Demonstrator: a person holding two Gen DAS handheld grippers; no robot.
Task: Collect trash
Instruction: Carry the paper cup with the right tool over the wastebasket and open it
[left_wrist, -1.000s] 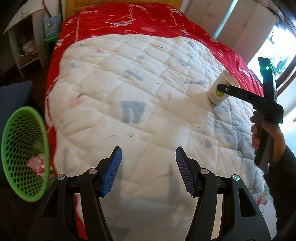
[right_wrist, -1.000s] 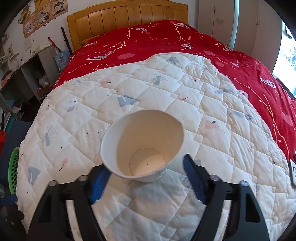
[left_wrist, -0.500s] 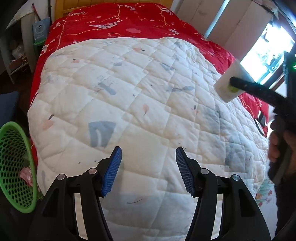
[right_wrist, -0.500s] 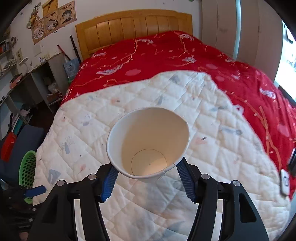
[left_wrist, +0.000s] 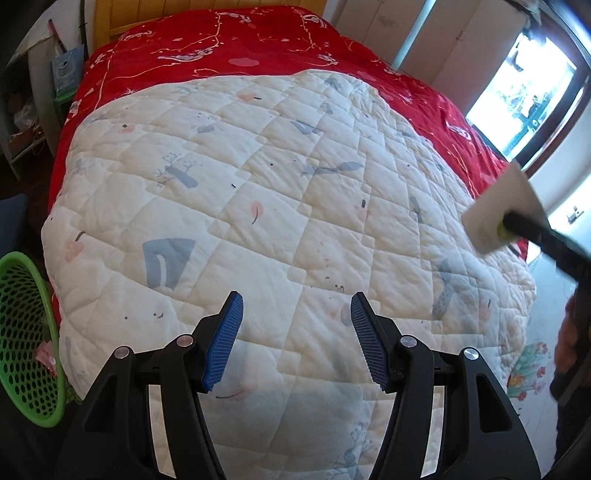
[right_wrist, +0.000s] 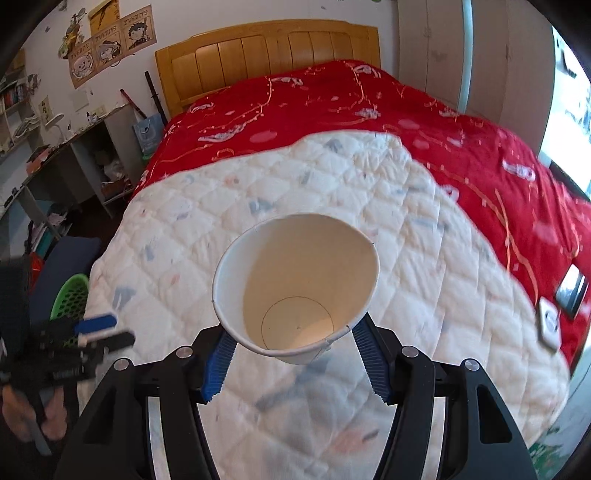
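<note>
My right gripper (right_wrist: 295, 360) is shut on a white paper cup (right_wrist: 295, 291) and holds it upright in the air above the white quilt (right_wrist: 332, 206). The cup looks empty inside. In the left wrist view the cup (left_wrist: 498, 212) shows blurred at the right, above the bed's edge. My left gripper (left_wrist: 295, 338) is open and empty over the near edge of the quilt (left_wrist: 258, 184). A green mesh basket (left_wrist: 26, 332) stands on the floor at the bed's left corner with a pink scrap inside; it also shows in the right wrist view (right_wrist: 70, 295).
The bed has a red cover (right_wrist: 332, 110) and a wooden headboard (right_wrist: 266, 55). A desk with shelves (right_wrist: 55, 166) stands left of the bed. Two small devices (right_wrist: 561, 306) lie at the bed's right edge. A bright window (left_wrist: 524, 96) is at the right.
My right gripper closed on the cup and lifted it off the quilt, then drew back toward the foot of the bed. My left gripper stayed open and swung to the right.
</note>
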